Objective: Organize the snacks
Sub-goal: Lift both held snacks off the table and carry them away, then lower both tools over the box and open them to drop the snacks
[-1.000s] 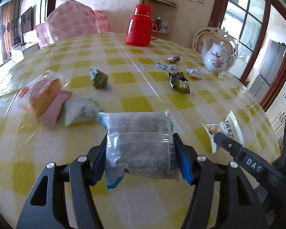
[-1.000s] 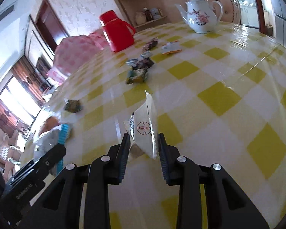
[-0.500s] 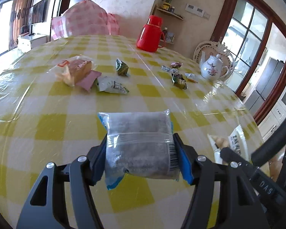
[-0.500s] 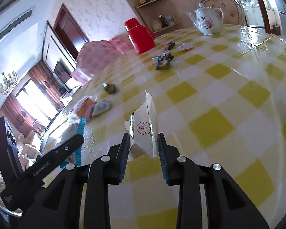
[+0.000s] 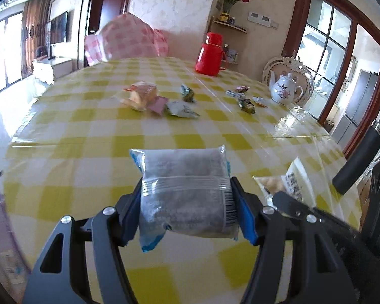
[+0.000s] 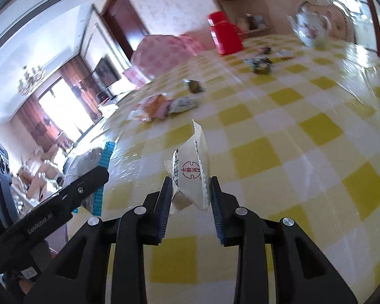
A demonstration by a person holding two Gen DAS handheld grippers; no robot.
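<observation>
1. Fingers (image 5: 236,202) of the left gripper (image 5: 185,202) pinch a clear packet (image 5: 185,192) of dark, grainy snack across its width, blue-edged seams sticking out front and back; it hangs above the yellow-checked worktop (image 5: 88,152).
2. Fingers (image 6: 215,200) of the right gripper (image 6: 188,190) pinch a white sachet (image 6: 193,169) with a red round mark, standing on edge and pointing toward 12 o'clock; it too is held off the worktop.
3. In the left wrist view the right gripper and its sachet sit at 3 o'clock, just beside the clear packet.
4. Farther out at 12 o'clock lies a bread-like snack bag (image 5: 140,95) touching a pink wrapper (image 5: 158,105) and a pale pouch (image 5: 181,109); a small green packet (image 5: 187,93) is near them.
5. At 1 o'clock a cluster of small sweets (image 5: 245,100) lies near a white floral teapot (image 5: 285,92); a red flask (image 5: 210,54) stands at the far edge.
</observation>
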